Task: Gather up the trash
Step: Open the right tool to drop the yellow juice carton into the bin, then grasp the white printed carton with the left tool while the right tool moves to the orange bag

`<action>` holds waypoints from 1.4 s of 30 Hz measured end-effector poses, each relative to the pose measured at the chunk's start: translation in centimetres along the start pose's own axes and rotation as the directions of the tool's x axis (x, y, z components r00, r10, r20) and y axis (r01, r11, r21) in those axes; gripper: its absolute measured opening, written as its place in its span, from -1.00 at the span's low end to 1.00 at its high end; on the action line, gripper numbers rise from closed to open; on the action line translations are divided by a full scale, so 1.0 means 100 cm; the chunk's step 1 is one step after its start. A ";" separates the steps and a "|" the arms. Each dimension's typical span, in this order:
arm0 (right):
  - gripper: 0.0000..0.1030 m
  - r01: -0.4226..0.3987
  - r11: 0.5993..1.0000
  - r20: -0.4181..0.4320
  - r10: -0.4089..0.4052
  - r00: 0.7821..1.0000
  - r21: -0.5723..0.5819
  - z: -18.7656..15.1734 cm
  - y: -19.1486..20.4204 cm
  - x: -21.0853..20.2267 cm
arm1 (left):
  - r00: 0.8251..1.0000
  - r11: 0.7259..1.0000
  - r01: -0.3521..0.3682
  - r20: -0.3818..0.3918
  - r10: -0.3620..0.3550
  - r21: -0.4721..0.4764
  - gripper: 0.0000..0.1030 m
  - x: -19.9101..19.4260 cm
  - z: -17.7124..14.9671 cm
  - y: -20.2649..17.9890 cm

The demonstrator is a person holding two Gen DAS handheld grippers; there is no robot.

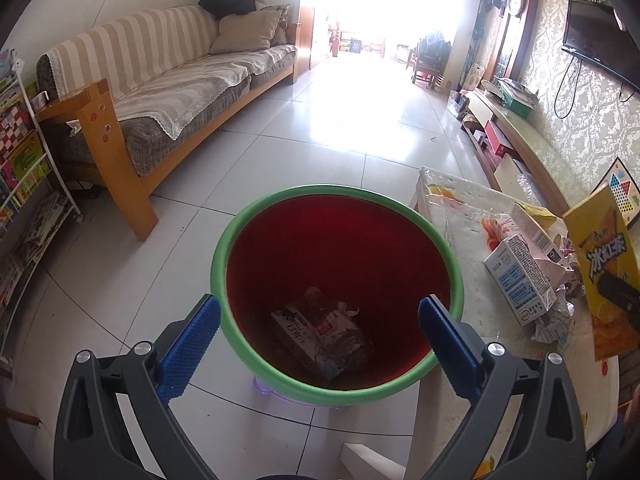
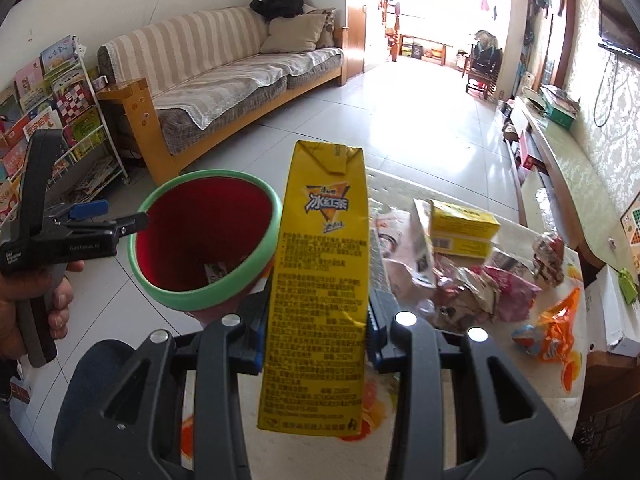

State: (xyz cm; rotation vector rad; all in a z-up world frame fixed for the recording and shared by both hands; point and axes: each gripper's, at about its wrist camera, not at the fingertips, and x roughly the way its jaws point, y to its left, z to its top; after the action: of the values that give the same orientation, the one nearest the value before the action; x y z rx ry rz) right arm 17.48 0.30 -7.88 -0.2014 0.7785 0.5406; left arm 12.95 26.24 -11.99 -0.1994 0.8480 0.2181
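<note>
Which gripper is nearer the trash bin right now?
Left. The left gripper hangs open directly over the trash bin, fingers straddling its rim. The right gripper is beside the bin over the table, clamping the yellow iced tea carton.

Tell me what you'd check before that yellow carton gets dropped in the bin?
1. Right hand-held gripper clamped on the yellow carton: ok.
2. Bin mouth unblocked: ok, only a bottle and a flattened box at the bottom.
3. Carton over the bin opening: not ok, it is beside the rim, over the table side.
4. Left hand-held gripper out of the way: not ok, it hangs open over the bin.
5. Carton emptied: cannot tell.
</note>
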 end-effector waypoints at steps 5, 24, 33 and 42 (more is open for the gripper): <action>-0.31 -0.062 0.998 -0.020 0.061 0.998 -0.014 0.030 0.032 0.041 | 1.000 0.999 -0.013 0.013 0.014 -0.032 0.84 -0.013 -0.003 0.027; 0.49 -0.066 0.986 -0.113 0.049 0.992 -0.152 0.053 0.117 0.121 | 0.999 0.992 -0.035 0.005 0.036 -0.119 0.84 -0.016 -0.020 0.076; 0.90 -0.031 0.988 -0.044 0.024 0.999 -0.151 0.059 0.105 0.084 | 1.000 0.997 -0.009 0.012 0.010 -0.081 0.84 -0.020 -0.015 0.049; 0.90 0.033 0.994 0.006 -0.033 0.999 -0.106 0.044 0.053 0.035 | 0.999 0.999 0.044 0.001 -0.044 -0.001 0.84 -0.024 -0.011 -0.018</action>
State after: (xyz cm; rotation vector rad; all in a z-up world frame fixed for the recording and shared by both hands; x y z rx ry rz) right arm 19.47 7.74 -7.16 -0.3111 0.7413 0.5517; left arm 11.12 23.95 -10.76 -0.2187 0.8414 0.1780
